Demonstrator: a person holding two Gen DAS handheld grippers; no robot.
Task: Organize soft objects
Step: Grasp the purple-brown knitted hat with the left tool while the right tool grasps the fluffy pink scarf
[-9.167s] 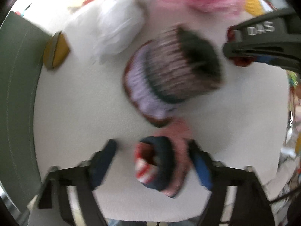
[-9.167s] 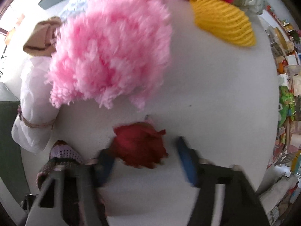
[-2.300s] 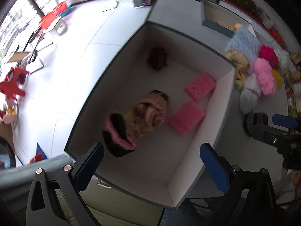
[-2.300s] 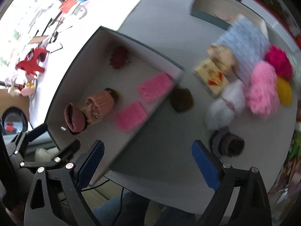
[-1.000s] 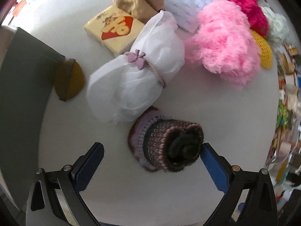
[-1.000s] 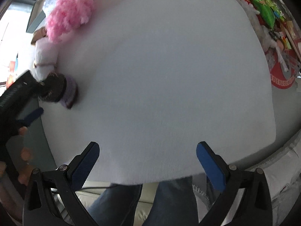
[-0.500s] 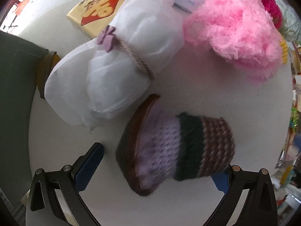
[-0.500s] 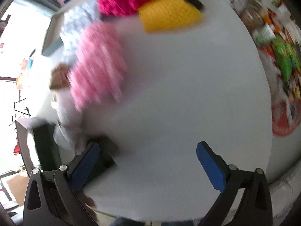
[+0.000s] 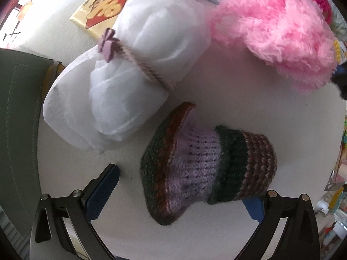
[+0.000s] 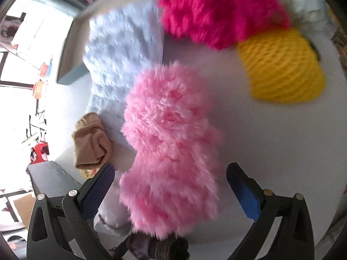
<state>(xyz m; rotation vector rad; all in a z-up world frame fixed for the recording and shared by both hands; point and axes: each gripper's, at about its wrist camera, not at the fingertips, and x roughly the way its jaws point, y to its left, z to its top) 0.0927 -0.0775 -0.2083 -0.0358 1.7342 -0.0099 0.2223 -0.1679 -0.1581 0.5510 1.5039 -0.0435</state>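
A knitted sock [image 9: 206, 164], striped purple, dark green and brown, lies on its side on the white table between the fingers of my left gripper [image 9: 180, 190], which is open around it. My right gripper [image 10: 171, 186] is open with the fluffy light pink yarn bundle [image 10: 171, 143] between its fingers. In the left wrist view the same pink bundle [image 9: 275, 28] lies at the upper right. A white gauzy bundle [image 9: 130, 69] tied with string and a purple bow lies just behind the sock.
A yellow yarn skein [image 10: 282, 67], a magenta fluffy bundle [image 10: 219, 8], a pale blue knit cloth [image 10: 121, 49] and a tan rolled cloth [image 10: 91, 140] lie beyond. A yellow packet [image 9: 102, 10] sits far left. The dark grey box wall [image 9: 17, 117] stands at the left.
My left gripper has come closer to the knitted sock, which now fills the space between its fingers. My right gripper has swung in over the light pink bundle.
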